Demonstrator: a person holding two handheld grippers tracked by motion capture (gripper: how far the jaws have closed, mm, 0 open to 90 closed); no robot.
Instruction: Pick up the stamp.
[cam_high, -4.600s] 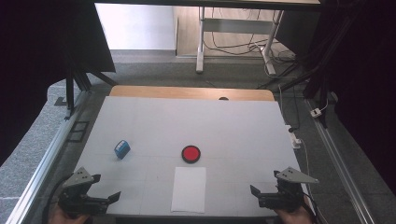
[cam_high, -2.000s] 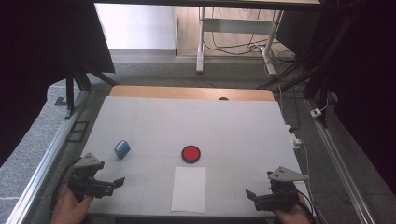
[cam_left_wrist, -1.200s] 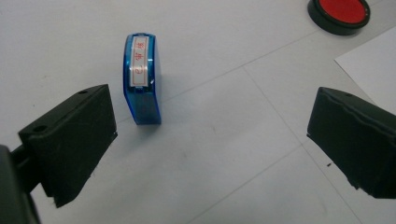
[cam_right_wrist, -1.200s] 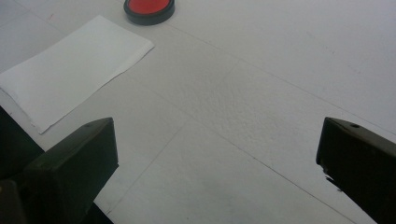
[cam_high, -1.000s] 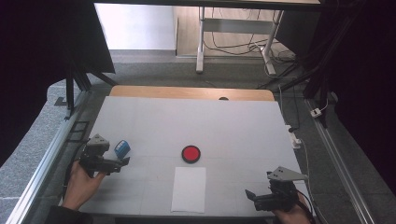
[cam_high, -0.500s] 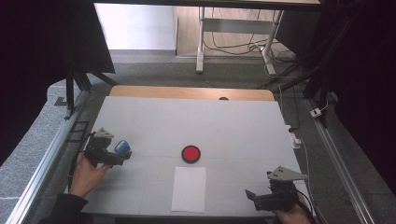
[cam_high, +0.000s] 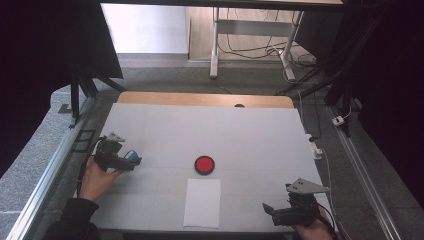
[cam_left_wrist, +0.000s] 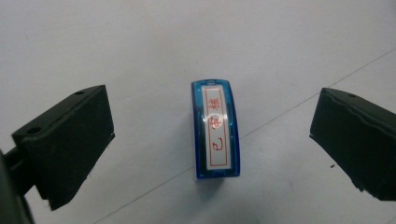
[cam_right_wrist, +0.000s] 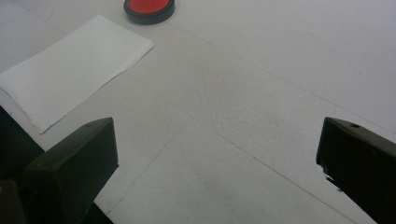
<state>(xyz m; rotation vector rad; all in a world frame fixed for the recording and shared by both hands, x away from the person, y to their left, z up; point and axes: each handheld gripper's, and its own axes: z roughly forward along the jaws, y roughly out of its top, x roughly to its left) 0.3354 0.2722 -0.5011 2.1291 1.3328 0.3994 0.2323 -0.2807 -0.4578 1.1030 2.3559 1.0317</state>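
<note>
A small blue stamp (cam_left_wrist: 215, 129) with a white label and red characters lies on the white table (cam_high: 250, 135). My left gripper (cam_left_wrist: 212, 149) is open, one jaw on each side of the stamp with a clear gap to both. From above, the left gripper (cam_high: 131, 160) sits at the table's left with the blue stamp (cam_high: 131, 154) at its tips. My right gripper (cam_high: 272, 212) rests open near the front right corner; between its jaws is bare table (cam_right_wrist: 261, 140). A red round ink pad (cam_high: 204, 164) lies mid-table, with a white paper sheet (cam_high: 202, 202) just in front of it.
A wooden strip (cam_high: 205, 99) runs along the table's far edge. Metal rails (cam_high: 50, 170) flank the table on both sides. The ink pad (cam_right_wrist: 149, 9) and the paper sheet (cam_right_wrist: 70, 70) lie ahead and left of the right gripper.
My left gripper has moved forward from the front left corner up to the blue stamp and now straddles it. The right gripper has barely shifted.
</note>
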